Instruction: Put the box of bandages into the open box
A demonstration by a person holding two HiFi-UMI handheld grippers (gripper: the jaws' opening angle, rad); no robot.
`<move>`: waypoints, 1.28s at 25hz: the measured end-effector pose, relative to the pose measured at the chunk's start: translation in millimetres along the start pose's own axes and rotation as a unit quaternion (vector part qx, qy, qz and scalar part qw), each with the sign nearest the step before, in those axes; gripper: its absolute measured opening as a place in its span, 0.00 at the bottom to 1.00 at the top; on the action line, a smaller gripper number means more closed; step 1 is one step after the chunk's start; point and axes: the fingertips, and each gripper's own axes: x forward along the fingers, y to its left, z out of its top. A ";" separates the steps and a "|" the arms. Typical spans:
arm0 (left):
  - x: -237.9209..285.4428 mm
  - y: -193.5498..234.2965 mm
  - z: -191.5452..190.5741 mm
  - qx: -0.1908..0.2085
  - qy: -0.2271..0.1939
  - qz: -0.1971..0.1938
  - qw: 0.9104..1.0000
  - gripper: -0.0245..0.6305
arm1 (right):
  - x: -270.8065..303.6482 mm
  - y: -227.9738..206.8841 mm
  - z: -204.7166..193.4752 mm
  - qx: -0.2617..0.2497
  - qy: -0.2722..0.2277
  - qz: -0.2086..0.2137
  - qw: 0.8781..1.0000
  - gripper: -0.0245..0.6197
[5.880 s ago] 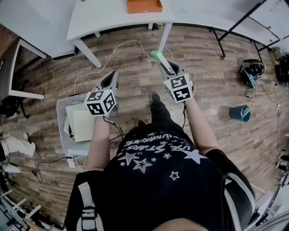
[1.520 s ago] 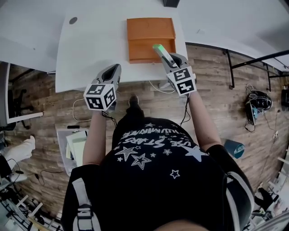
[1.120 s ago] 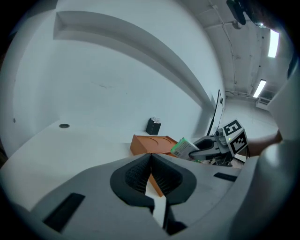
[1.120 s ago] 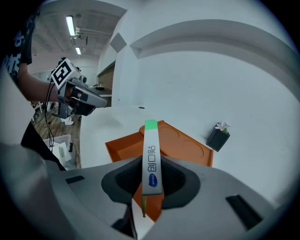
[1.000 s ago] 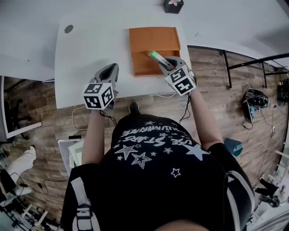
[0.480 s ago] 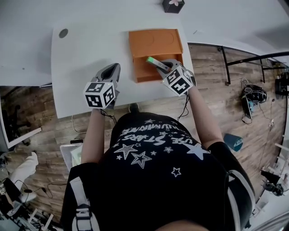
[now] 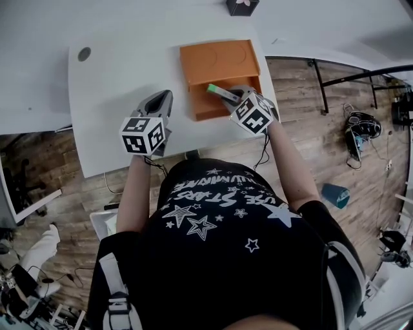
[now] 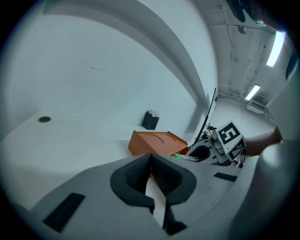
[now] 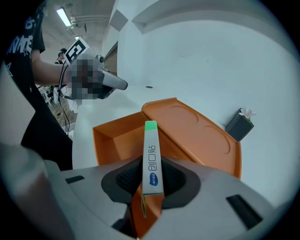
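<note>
A small dark box topped with a white flower stands at the white tabletop's far edge, a round cable hole at left; a teal container sits on the wood floor, right.

The box of bandages bears dark characters and a blue oval logo, neither legible.

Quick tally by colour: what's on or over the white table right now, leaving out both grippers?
Orange: 1, the open box
White with a green end: 1, the box of bandages, clamped in the right gripper
Black: 1, a small container with a flower on top
Total: 3
</note>
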 end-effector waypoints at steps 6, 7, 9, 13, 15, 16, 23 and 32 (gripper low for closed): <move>6.4 0.1 0.8 0.005 0.003 -0.009 1.000 0.07 | 3.3 3.0 -1.1 -0.001 -0.005 0.006 1.000 0.21; 6.8 -0.4 1.1 0.006 0.003 -0.010 1.000 0.07 | 2.9 3.9 -1.1 0.001 -0.006 0.007 1.000 0.22; 6.9 -1.5 1.9 0.008 0.003 -0.011 1.000 0.07 | 0.8 4.9 -1.1 0.005 -0.007 0.009 1.000 0.26; 6.7 -3.7 2.3 0.010 0.003 -0.011 1.000 0.07 | -3.8 4.9 -2.2 0.011 -0.010 0.006 1.000 0.31; 5.0 -6.8 1.9 0.010 0.002 -0.011 1.000 0.07 | -7.0 5.0 -3.5 0.015 -0.015 0.001 1.000 0.32; 3.4 -8.9 1.6 0.010 0.001 -0.011 1.000 0.07 | -9.7 5.1 -4.1 0.018 -0.017 -0.003 1.000 0.32; -7.7 -24.0 -0.9 0.017 -0.007 -0.005 1.000 0.07 | -30.1 1.8 -4.4 0.022 -0.045 -0.037 0.998 0.33; -32.5 -50.0 -3.6 0.023 -0.029 0.018 0.999 0.07 | -71.6 6.2 -3.0 0.029 -0.098 -0.070 0.992 0.33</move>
